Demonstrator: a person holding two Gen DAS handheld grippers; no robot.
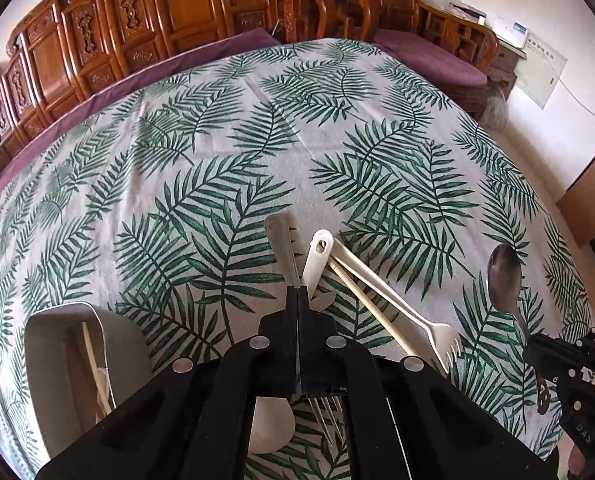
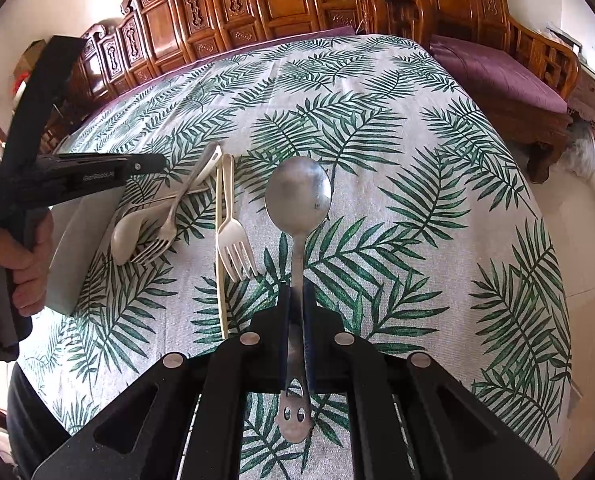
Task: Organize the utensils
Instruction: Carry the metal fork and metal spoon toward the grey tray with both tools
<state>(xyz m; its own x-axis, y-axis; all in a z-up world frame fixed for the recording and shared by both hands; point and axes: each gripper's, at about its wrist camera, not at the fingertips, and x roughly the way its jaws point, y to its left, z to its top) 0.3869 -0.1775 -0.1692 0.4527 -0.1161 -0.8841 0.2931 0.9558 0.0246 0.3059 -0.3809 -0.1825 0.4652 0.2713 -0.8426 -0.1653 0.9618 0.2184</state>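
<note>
Cutlery is piled beneath the closed, empty left gripper (image 1: 299,292); a steel spoon (image 2: 297,200) is clamped by the right gripper (image 2: 297,300); pale sticks lie inside a grey rectangular tray (image 1: 57,344).

The left tool (image 1: 299,292) is seen with its jaws closed together above a metal fork (image 1: 282,246) and a white spoon (image 1: 317,254) on the leaf-patterned bench (image 1: 201,152). A white fork (image 1: 397,304) and a chopstick (image 1: 371,308) are laid just beside them. A metal spoon (image 1: 504,276) is gripped at its handle by the right tool (image 1: 553,360). A grey tray (image 1: 63,344) is seen at lower left.
</note>
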